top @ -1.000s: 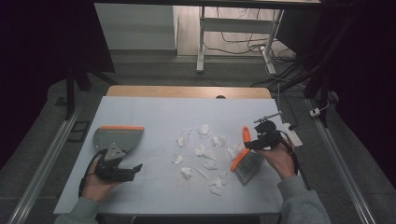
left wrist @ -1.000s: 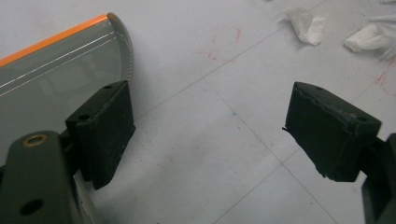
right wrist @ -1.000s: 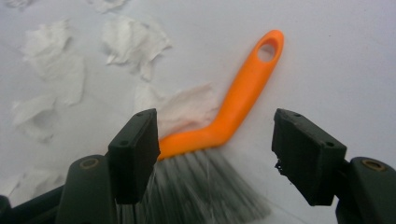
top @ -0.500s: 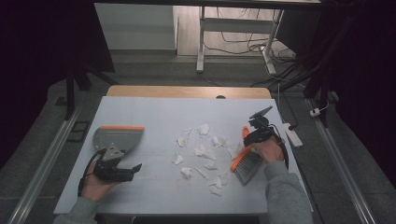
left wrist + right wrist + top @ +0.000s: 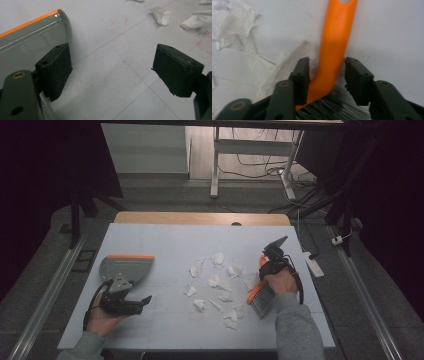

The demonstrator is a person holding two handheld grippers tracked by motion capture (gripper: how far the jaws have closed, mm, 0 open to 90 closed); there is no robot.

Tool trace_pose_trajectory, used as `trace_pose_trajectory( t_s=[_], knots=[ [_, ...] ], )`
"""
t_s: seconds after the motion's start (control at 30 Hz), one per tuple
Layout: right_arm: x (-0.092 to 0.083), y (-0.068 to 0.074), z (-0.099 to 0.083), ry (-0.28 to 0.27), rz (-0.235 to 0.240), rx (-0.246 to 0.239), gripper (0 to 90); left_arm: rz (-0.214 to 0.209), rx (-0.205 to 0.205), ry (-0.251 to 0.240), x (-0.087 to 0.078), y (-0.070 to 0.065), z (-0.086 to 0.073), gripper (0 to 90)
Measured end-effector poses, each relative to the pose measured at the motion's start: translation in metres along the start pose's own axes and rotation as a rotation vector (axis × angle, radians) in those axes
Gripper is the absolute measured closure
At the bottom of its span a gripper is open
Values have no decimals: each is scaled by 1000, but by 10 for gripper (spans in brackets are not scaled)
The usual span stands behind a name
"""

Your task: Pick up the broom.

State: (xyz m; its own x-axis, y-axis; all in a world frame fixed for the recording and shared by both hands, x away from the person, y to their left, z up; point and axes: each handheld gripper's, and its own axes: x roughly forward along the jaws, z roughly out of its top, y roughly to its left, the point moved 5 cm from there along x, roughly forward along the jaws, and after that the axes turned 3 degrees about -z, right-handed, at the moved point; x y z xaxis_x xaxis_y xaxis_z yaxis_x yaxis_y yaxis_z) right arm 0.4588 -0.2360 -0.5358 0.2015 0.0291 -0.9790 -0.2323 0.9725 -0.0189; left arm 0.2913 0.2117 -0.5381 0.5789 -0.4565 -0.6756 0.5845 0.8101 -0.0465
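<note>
Desk inventory: my right gripper (image 5: 327, 80), fingers apart, straddles the brush (image 5: 260, 296) handle beside the paper scraps (image 5: 220, 282), ready to clamp; my left gripper (image 5: 112, 72), fingers apart and empty, waits by the dustpan (image 5: 125, 267).

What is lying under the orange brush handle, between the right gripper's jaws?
A torn white paper scrap lies partly beneath the brush handle, resting on the table. The right gripper straddles the handle. How far the scrap extends underneath is covered.

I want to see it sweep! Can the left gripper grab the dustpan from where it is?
Probably yes. The left gripper is open and sits right beside the dustpan, with bare table around and nothing between them.
</note>
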Motion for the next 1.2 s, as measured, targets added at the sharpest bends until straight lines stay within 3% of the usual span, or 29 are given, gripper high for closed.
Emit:
trace_pose_trajectory(
  t_s=[0.23,0.47,0.63,0.8,0.83,0.9,1.2],
  knots=[
    [2,6,1,0,-97,42,663,1,5,1,0,-1,0,164],
    [2,7,1,-4,-101,48,704,4,-1,-5,-2,1,-1,164],
    [-2,-1,-1,-2,-87,5,706,6,-7,-10,-3,3,-1,165],
    [-16,-19,-9,-36,4,-8,707,10,-7,-7,-1,2,0,165],
    [-16,-19,-9,-36,4,-8,707,10,-7,-7,-1,2,0,165],
    [-28,-26,-15,-84,84,-13,707,14,-2,-4,-1,2,0,165],
    [-67,-28,-30,-284,278,-53,707,35,-17,-9,-1,2,1,165]
  ],
)
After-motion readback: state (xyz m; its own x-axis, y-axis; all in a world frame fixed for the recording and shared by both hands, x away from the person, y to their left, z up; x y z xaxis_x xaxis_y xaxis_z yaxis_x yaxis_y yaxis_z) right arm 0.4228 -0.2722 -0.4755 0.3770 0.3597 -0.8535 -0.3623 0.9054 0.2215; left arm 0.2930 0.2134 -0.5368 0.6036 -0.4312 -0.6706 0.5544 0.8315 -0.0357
